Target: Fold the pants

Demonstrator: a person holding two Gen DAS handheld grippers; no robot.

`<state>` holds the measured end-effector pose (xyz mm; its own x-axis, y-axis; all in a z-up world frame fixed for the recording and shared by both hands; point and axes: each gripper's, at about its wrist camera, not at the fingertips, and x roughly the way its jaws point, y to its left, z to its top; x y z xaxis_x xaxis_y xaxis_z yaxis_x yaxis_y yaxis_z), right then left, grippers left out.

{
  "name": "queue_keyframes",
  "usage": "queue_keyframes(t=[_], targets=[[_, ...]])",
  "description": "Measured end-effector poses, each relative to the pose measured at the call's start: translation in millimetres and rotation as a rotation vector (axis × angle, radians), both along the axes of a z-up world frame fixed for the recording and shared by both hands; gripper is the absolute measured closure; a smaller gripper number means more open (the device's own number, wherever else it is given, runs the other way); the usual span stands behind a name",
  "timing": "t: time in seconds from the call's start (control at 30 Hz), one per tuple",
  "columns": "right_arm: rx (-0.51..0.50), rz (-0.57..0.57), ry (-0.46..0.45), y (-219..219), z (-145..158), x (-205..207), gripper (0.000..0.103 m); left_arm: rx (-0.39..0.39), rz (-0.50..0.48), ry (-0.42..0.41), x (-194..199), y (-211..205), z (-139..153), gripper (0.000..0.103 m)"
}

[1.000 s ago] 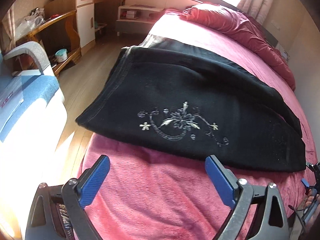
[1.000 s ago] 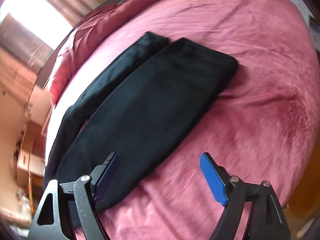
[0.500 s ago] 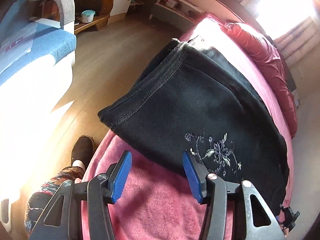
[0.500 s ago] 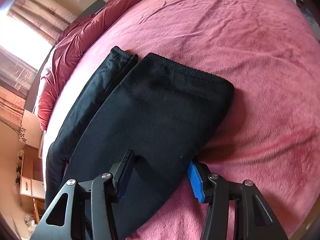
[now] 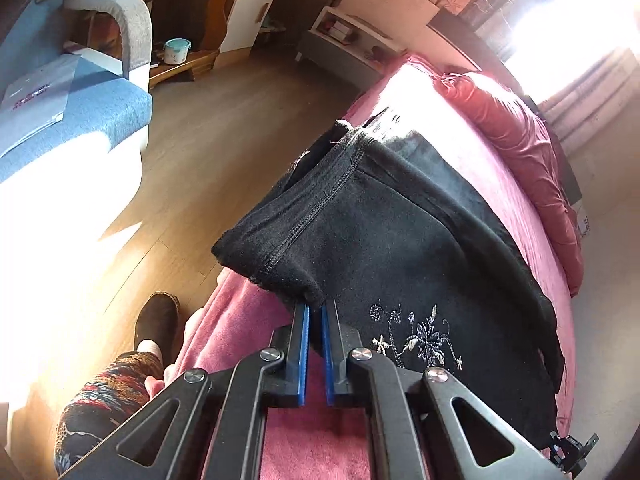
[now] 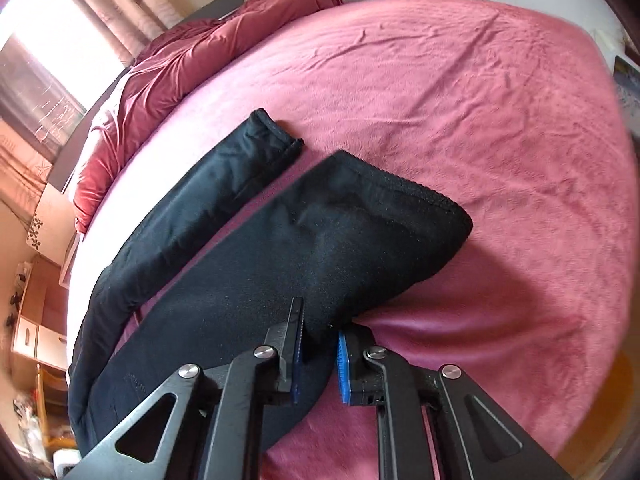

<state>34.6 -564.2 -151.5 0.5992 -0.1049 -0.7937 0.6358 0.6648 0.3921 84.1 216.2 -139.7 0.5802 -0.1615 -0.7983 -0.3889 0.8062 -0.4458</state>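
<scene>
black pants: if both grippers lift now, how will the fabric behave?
Likely floppy: the pants already bunch and peak at the left gripper. The middle will probably sag between it and the right gripper, whose jaws are closing on the leg. The fleecy pile probably grips the pads and drags on the bedspread.

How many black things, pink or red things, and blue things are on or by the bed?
Black: 1, the pants.
Pink or red: 2, the bed cover and the bunched quilt.
Blue: 1, the sofa seat beside the bed.
Total: 4
</scene>
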Motion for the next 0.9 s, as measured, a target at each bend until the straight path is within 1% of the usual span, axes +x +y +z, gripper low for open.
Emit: queue_keyframes(t=[0.2,0.3,0.33,0.5,0.57,0.63,0.7,0.73,0.77,0.83,0.9], targets=[[-0.027,-0.013,0.015,-5,5,-27,0.090,0.005,-0.031,-0.001,-30,2,16,0.097],[-0.041,-0.033,0.057,-10,1,-43,0.090,0.026,-0.068,0.024,-45,-5,16,0.097],[-0.047,-0.039,0.071,-12,-1,-47,0.090,0.018,-0.075,0.033,-51,-5,15,0.097],[-0.061,-0.067,0.141,-22,-13,-69,0.090,0.040,-0.116,0.135,-68,-14,-2,0.097],[-0.059,-0.069,0.162,-25,-17,-71,0.090,0.046,-0.125,0.176,-69,-17,-10,0.097],[-0.052,-0.068,0.176,-25,-20,-71,0.089,0.071,-0.152,0.233,-61,-19,-14,0.093],[-0.067,-0.058,0.173,-23,-16,-71,0.084,0.086,-0.147,0.258,-60,-14,-11,0.092],[-0.073,-0.059,0.172,-23,-14,-72,0.074,0.095,-0.137,0.256,-62,-8,-7,0.091],[-0.085,-0.063,0.177,-23,-11,-73,0.063,0.107,-0.120,0.255,-64,-1,-1,0.087],[-0.145,-0.079,0.183,-22,0,-80,0.052,0.110,-0.084,0.224,-71,17,13,0.085],[-0.193,-0.094,0.178,-18,12,-86,0.051,0.110,-0.053,0.174,-70,34,30,0.083]])
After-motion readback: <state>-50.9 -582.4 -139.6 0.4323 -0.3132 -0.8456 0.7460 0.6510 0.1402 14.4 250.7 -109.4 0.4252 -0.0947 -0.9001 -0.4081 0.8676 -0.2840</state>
